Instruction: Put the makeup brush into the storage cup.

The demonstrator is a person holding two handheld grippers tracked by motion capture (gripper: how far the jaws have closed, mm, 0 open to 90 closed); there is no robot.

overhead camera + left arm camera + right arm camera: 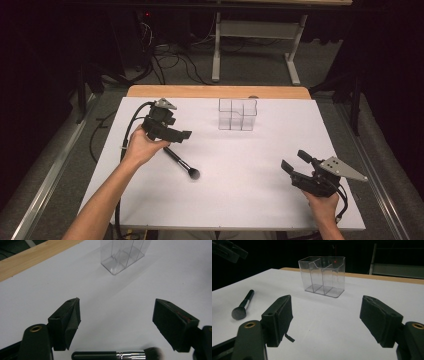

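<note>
The makeup brush [182, 164] lies flat on the white table [240, 200], ungrasped, just below the left hand-held gripper [184, 135], whose jaws stand apart. The clear organizer [237, 114] beyond is empty, so pickup and placing seemingly remain. The right hand-held gripper [295, 161] waits well apart, jaws spread.

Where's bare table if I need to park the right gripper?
Widest bare stretch: between the makeup brush, the clear organizer and the right gripper. Also bare: right of the organizer, and the near edge. Tightest spot: around the left gripper, above the brush handle.
</note>
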